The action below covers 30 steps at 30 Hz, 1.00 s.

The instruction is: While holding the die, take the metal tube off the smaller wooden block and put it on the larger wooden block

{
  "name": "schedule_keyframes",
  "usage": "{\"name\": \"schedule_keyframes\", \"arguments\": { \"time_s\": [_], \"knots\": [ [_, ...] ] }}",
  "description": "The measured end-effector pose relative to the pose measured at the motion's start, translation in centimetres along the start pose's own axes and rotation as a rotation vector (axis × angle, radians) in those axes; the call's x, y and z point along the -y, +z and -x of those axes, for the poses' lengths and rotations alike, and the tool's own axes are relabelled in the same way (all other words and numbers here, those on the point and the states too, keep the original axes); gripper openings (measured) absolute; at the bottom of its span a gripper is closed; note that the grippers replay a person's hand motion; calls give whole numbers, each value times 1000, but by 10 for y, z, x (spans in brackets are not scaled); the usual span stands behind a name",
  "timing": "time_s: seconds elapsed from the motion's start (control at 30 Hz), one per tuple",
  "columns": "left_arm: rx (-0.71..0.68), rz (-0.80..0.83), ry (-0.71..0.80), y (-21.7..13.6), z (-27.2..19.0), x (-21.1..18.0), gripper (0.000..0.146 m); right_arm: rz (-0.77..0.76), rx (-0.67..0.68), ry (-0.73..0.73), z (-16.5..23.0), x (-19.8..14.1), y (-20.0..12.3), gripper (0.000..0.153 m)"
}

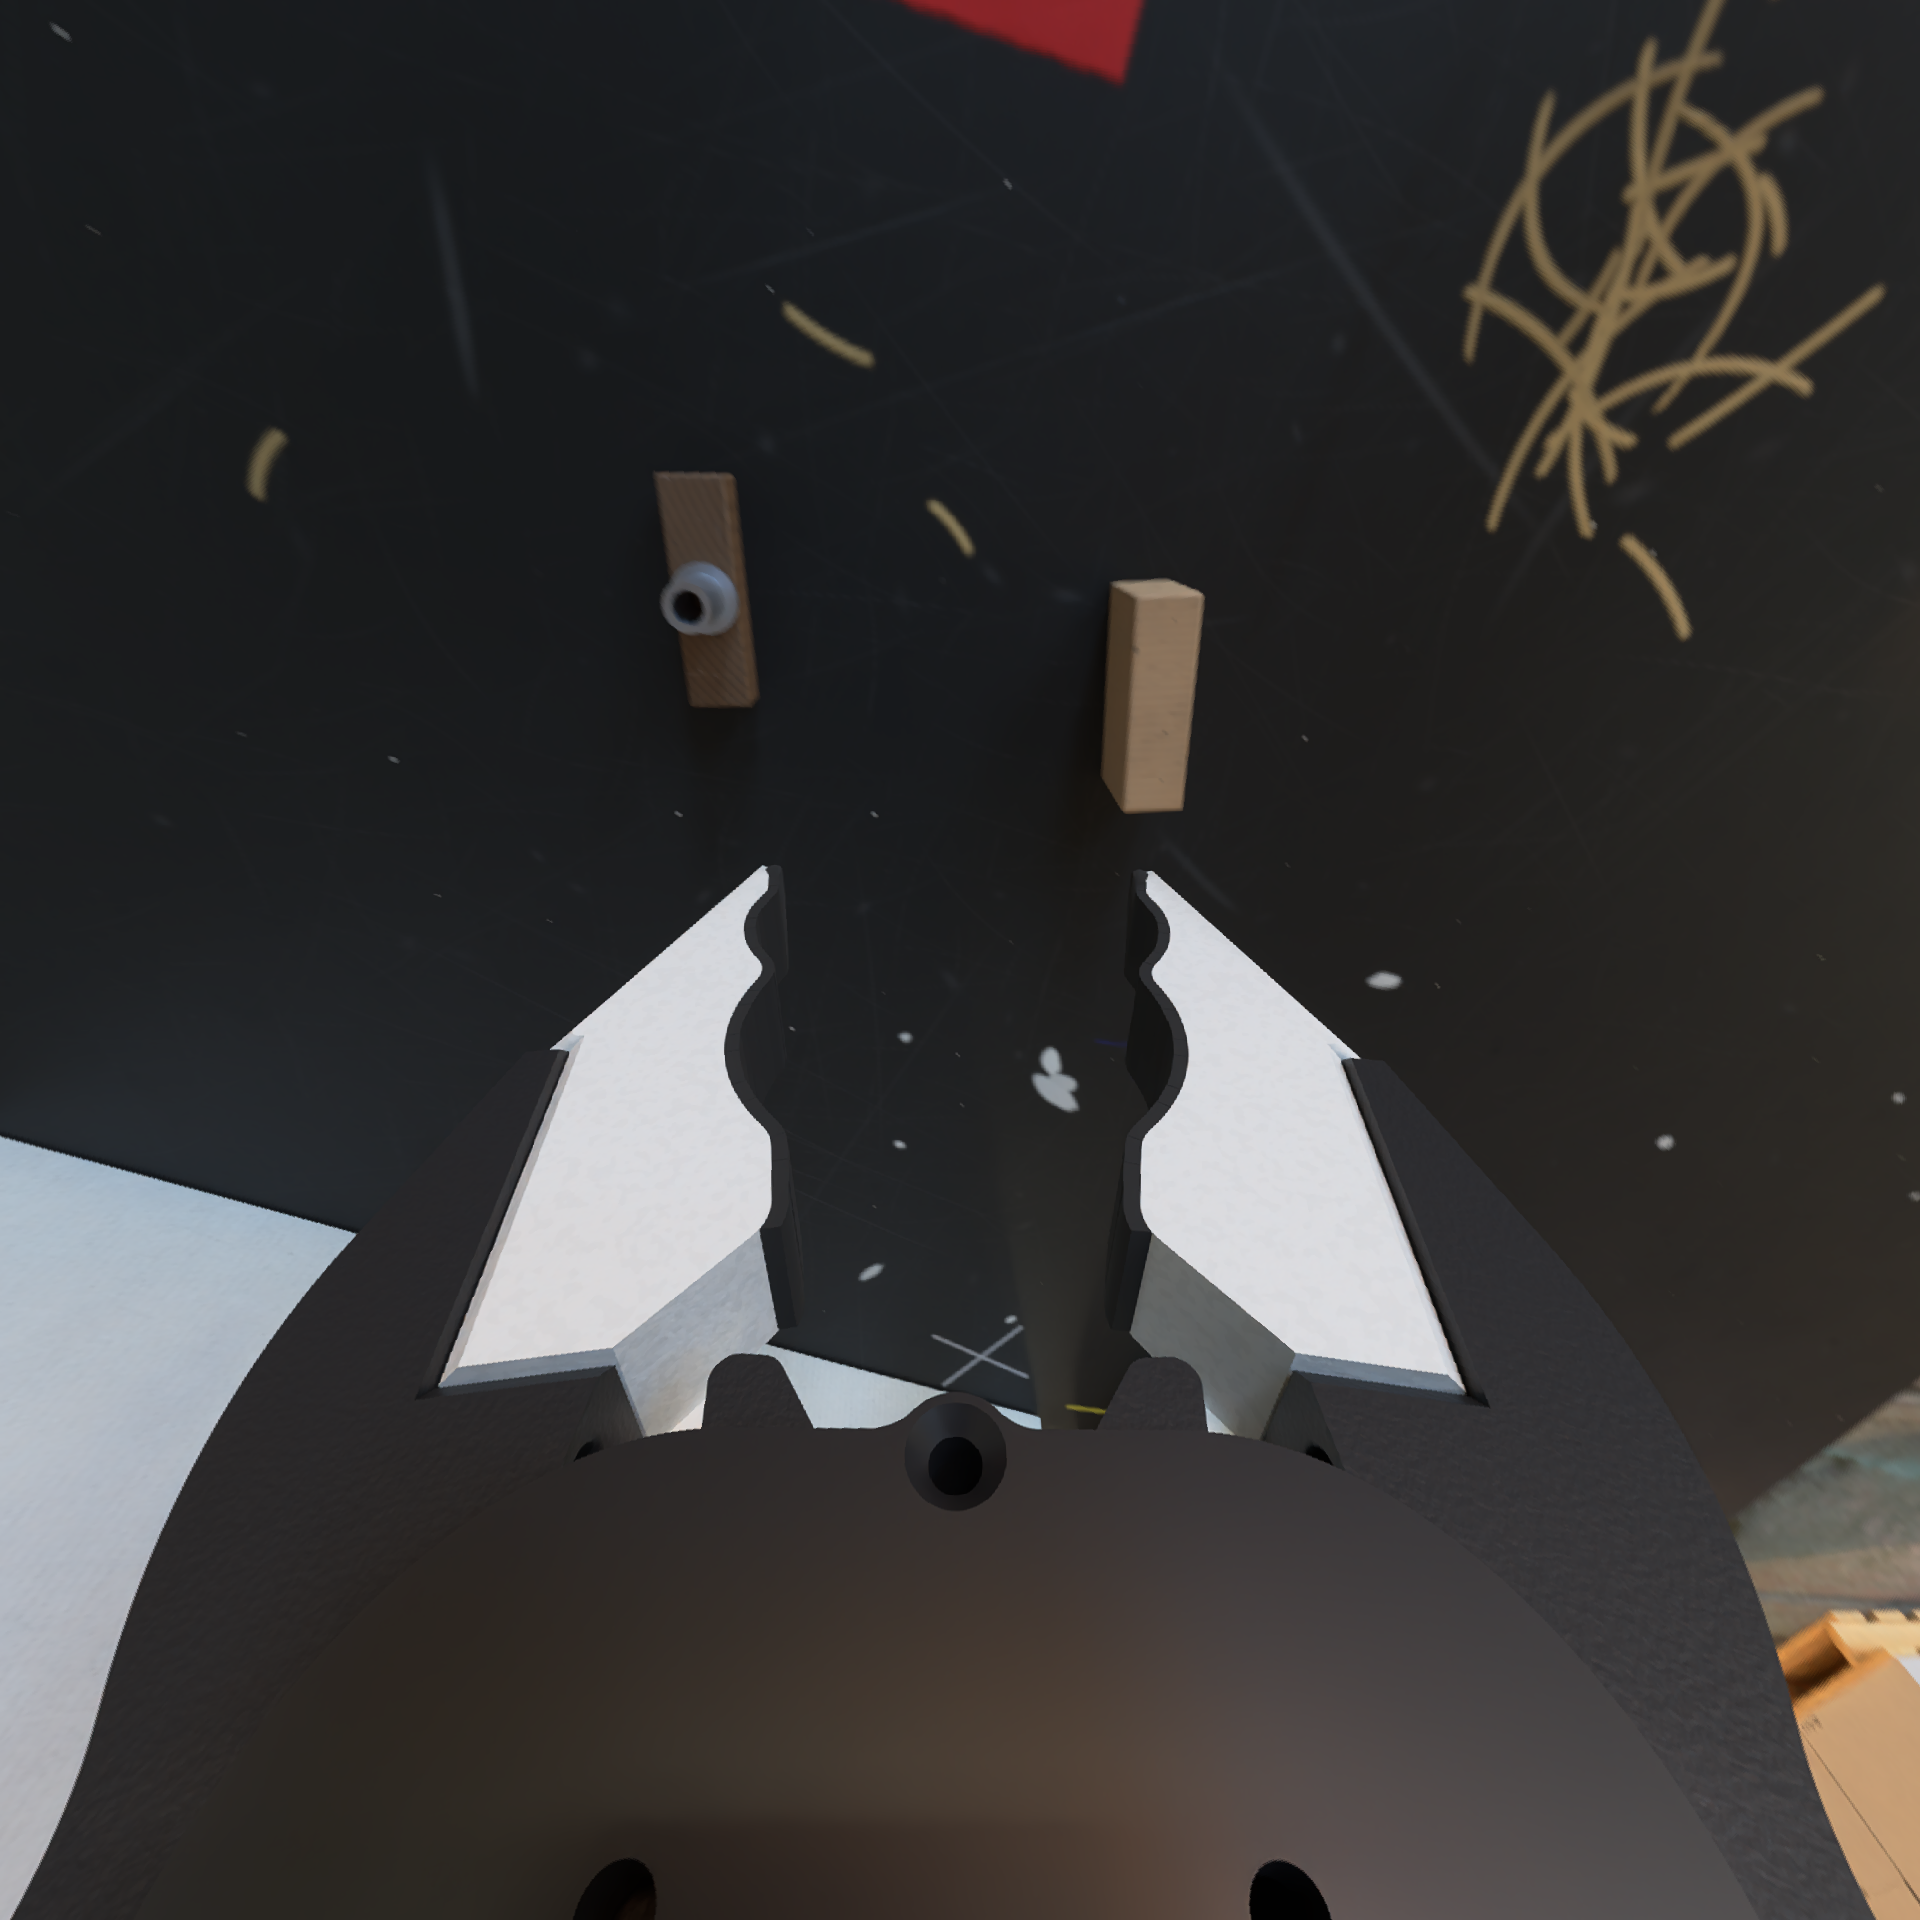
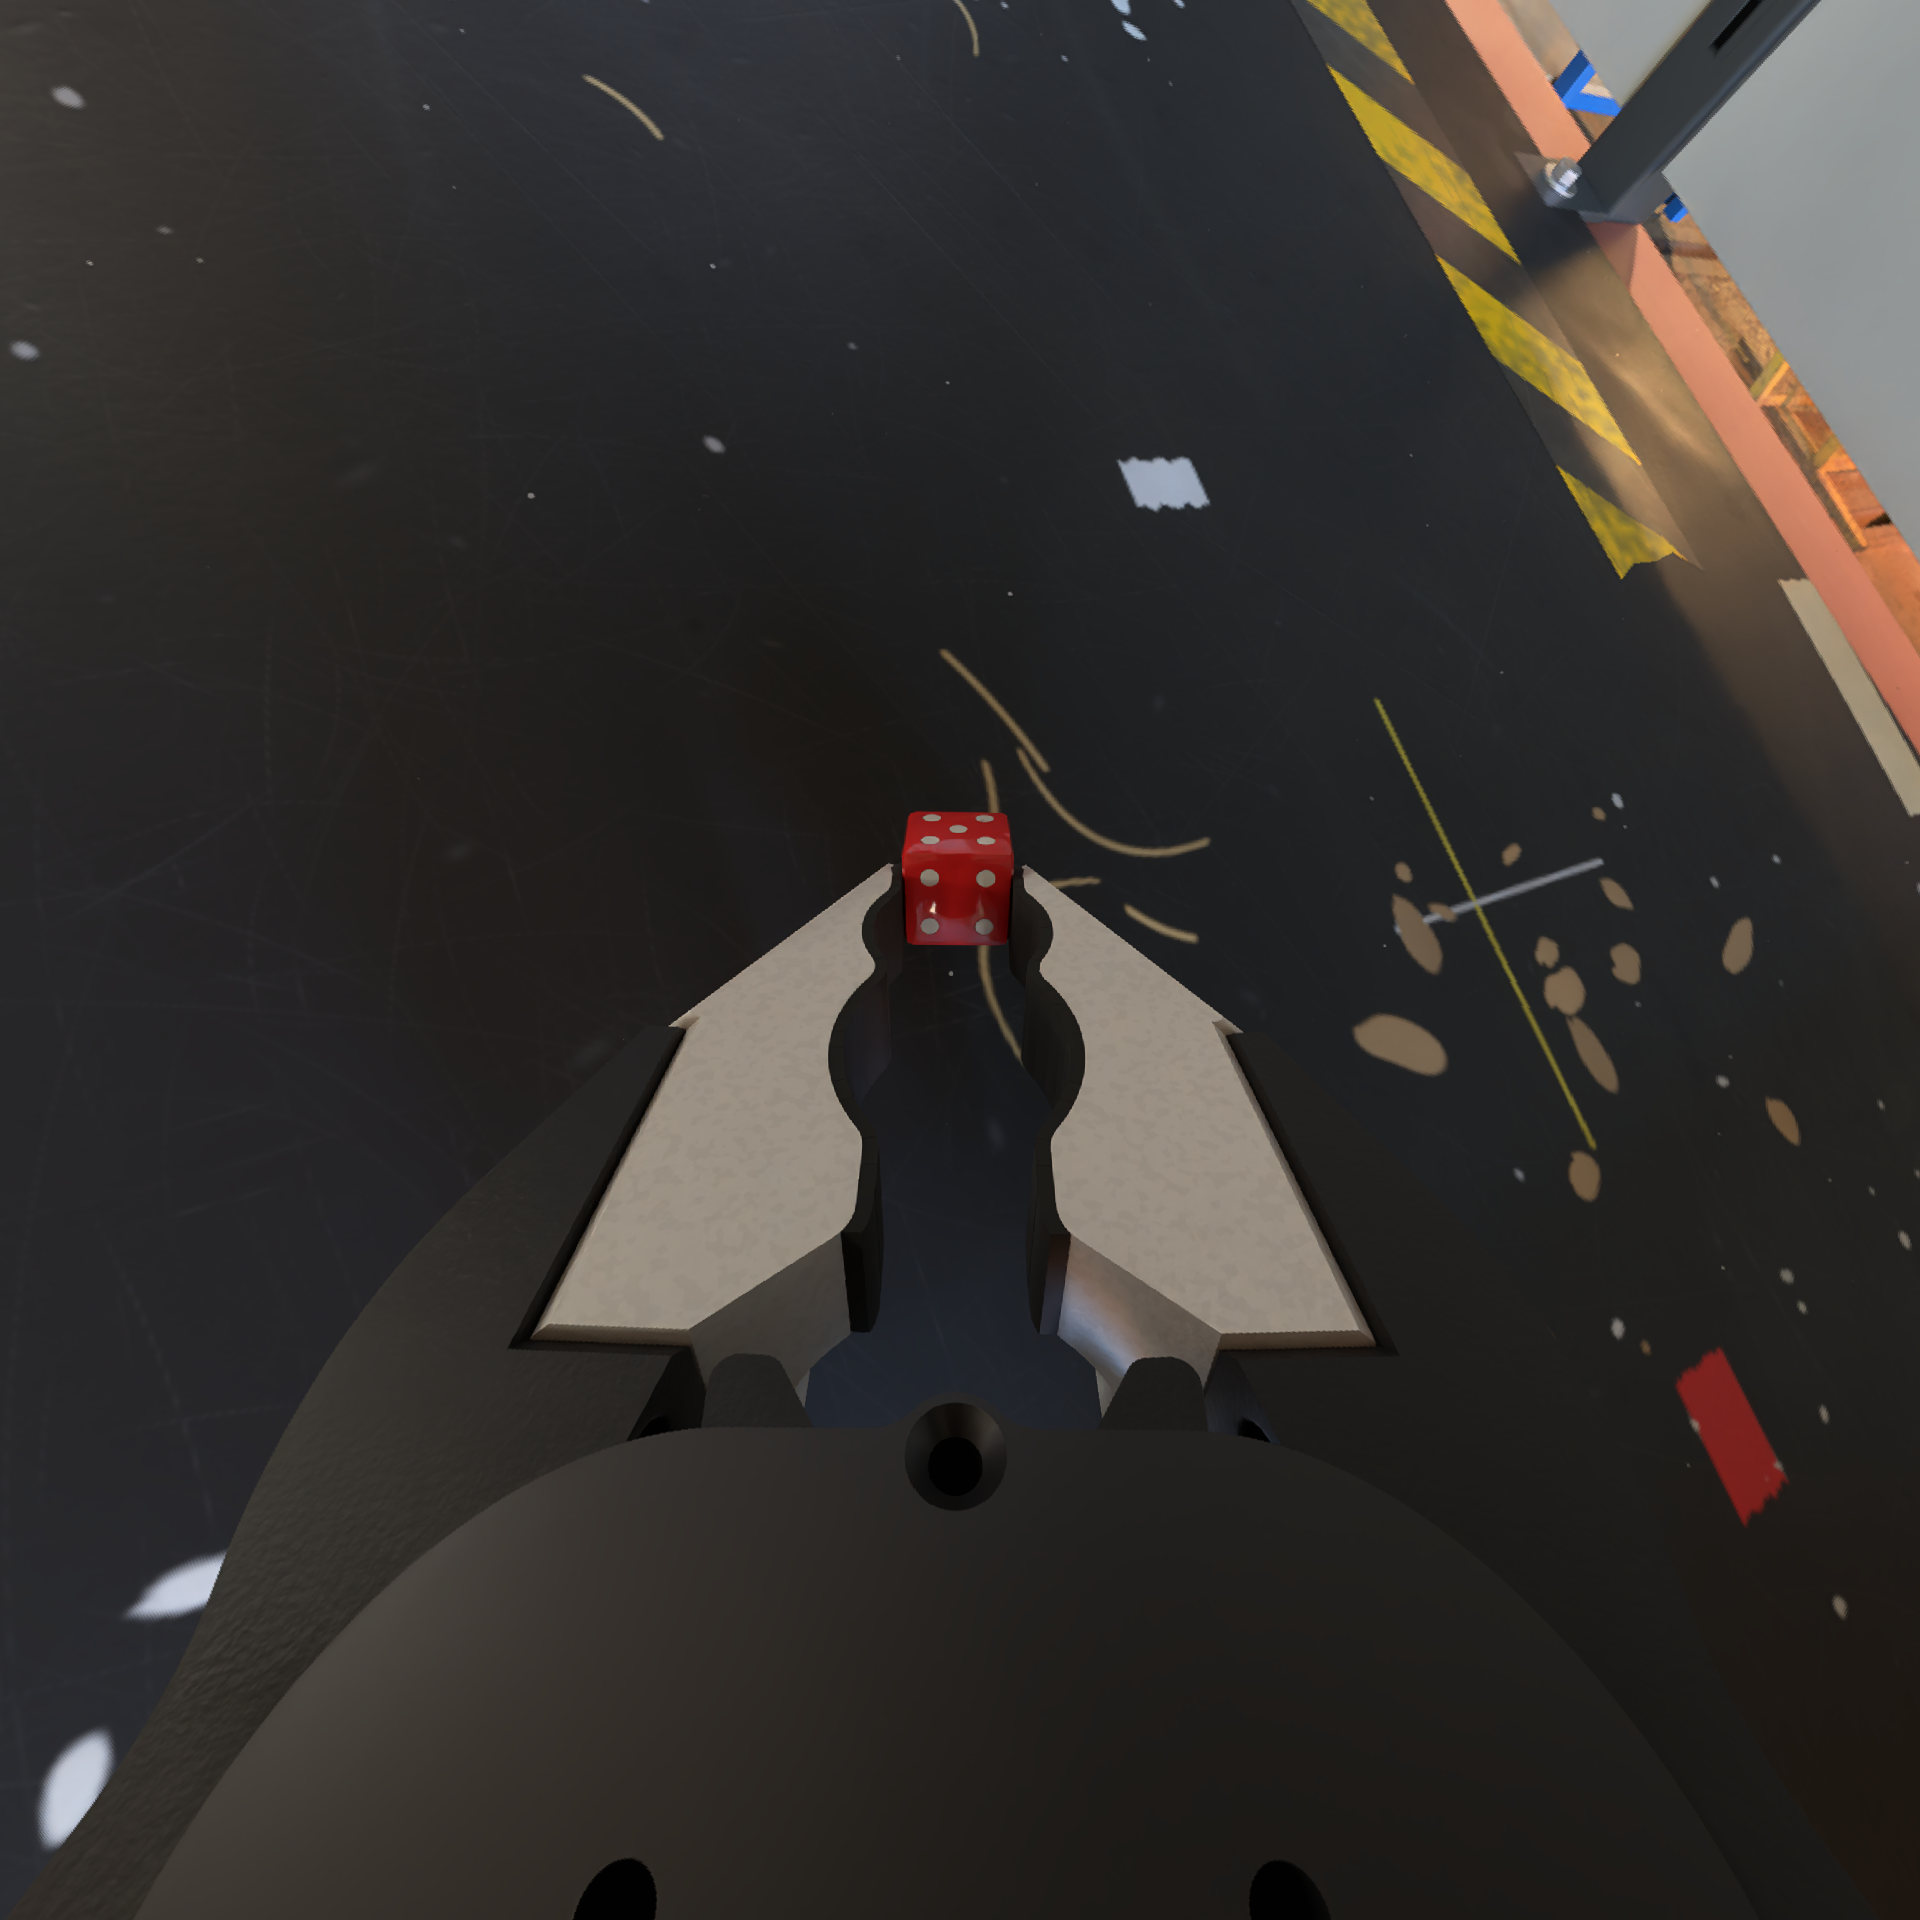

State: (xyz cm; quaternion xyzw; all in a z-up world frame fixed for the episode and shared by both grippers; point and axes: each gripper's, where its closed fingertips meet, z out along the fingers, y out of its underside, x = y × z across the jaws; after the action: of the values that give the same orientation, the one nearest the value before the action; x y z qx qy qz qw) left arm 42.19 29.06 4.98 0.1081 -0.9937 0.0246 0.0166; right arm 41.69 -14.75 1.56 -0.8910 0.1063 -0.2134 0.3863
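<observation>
In the left wrist view a short metal tube (image 1: 701, 601) lies on the flat, darker, smaller wooden block (image 1: 709, 665) on the black tabletop. The thicker, paler, larger wooden block (image 1: 1148, 696) lies to its right, apart from it. My left gripper (image 1: 956, 875) is open and empty, hovering short of both blocks, with its right fingertip nearest the larger block. In the right wrist view my right gripper (image 2: 958, 883) is shut on a red die (image 2: 956, 878) with white pips, held at the fingertips above the tabletop. Neither block shows in that view.
A white sheet (image 1: 156, 1299) lies at the near left, and a wooden crate (image 1: 1860, 1714) shows past the table's near right. Yellow-black tape (image 2: 1475, 218) marks the table's right edge beside a metal post (image 2: 1662, 125). A red tape strip (image 2: 1730, 1434) lies near right.
</observation>
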Motion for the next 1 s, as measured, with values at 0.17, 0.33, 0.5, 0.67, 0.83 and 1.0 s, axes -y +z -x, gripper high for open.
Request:
{"name": "schedule_keyframes", "arguments": {
  "time_s": [0.17,0.33,0.5,0.67,0.83,1.0],
  "knots": [
    [64,-44,6,4,19,20,74,0,1,0,0,0,0,19],
    [120,-64,1,11,42,35,75,0,1,-1,0,0,0,19],
    [131,-22,8,22,53,35,67,0,3,0,1,0,-1,19],
    [113,-10,15,23,52,37,55,0,3,-3,1,0,-1,19],
    [143,85,35,31,52,33,47,0,6,-11,2,0,-1,19],
    [145,82,37,34,50,37,36,0,8,-18,4,0,-2,19]
  ]
}}
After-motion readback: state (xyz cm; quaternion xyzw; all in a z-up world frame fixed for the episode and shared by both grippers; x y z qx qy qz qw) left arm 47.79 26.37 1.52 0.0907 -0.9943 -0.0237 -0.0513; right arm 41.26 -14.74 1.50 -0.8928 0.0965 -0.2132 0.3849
